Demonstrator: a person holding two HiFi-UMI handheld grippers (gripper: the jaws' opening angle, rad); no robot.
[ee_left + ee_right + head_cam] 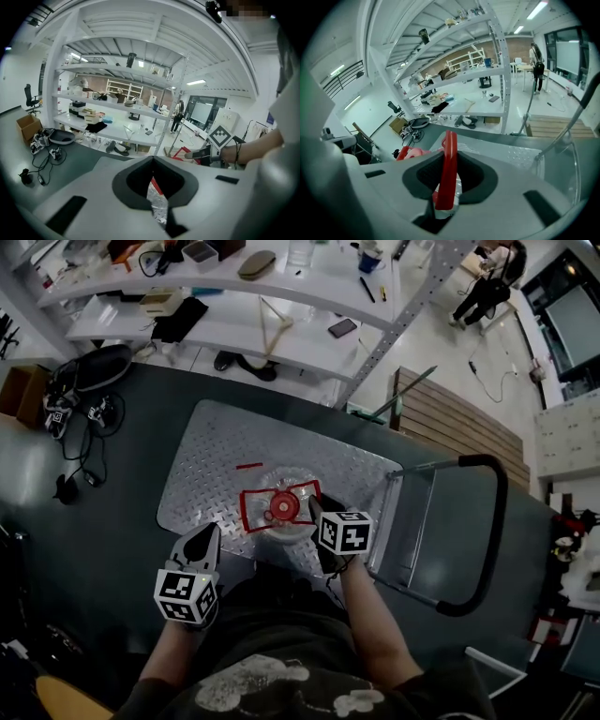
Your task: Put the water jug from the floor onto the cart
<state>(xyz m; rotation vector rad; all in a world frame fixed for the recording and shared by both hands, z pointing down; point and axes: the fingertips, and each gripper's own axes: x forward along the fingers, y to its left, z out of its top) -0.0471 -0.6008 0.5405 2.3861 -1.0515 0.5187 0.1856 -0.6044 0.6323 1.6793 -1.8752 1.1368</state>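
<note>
clenching right gripper (449, 161) on stiff red plastic handle (451, 138) atop clear water jug (292, 532), with left gripper (208, 535) closed empty beside jug; probably heavy.

**Red on silver, black-and-white up front**

The water jug (286, 529) is clear, its cap (281, 508) and carry handle (449, 168) bright red. The cart (211, 460) deck is silver diamond-plate and its push bar (494, 521) is black. Black-and-white square markers ride the left gripper (201, 542) and right gripper (316, 509). The floor (112, 521) is dark grey-green, the shelving (309, 343) white.
</note>
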